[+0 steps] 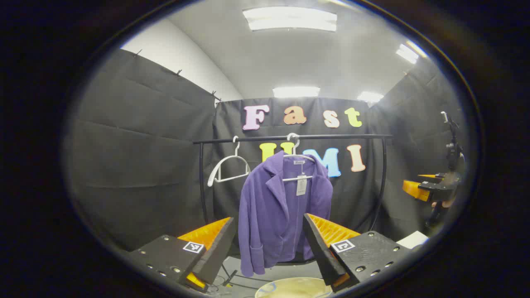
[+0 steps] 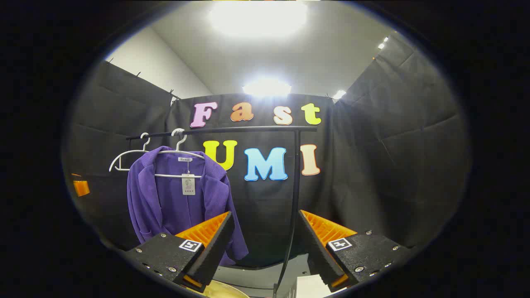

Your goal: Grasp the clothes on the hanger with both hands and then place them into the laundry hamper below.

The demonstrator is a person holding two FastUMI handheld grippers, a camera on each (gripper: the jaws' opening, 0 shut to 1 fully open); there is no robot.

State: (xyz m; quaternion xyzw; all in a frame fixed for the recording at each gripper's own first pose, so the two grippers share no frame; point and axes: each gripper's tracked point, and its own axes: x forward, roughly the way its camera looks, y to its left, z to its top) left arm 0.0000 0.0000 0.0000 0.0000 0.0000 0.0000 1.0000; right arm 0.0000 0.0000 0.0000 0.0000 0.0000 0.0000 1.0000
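With both tongs, left (image 1: 269, 244) and right (image 2: 265, 244), spread wide and empty, the purple jacket (image 1: 277, 207) hangs on its white hanger (image 1: 299, 159) at frame centre, above the hamper rim (image 1: 294, 286); tugging unevenly could snag the hanger or drop it beside the hamper

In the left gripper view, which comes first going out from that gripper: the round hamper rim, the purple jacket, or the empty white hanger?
1. The hamper: just below the open left gripper, at the bottom edge.
2. The purple jacket: straight ahead, seen between the fingers.
3. The empty white hanger: up on the rail to the left; about the jacket's depth, so nearly tied.
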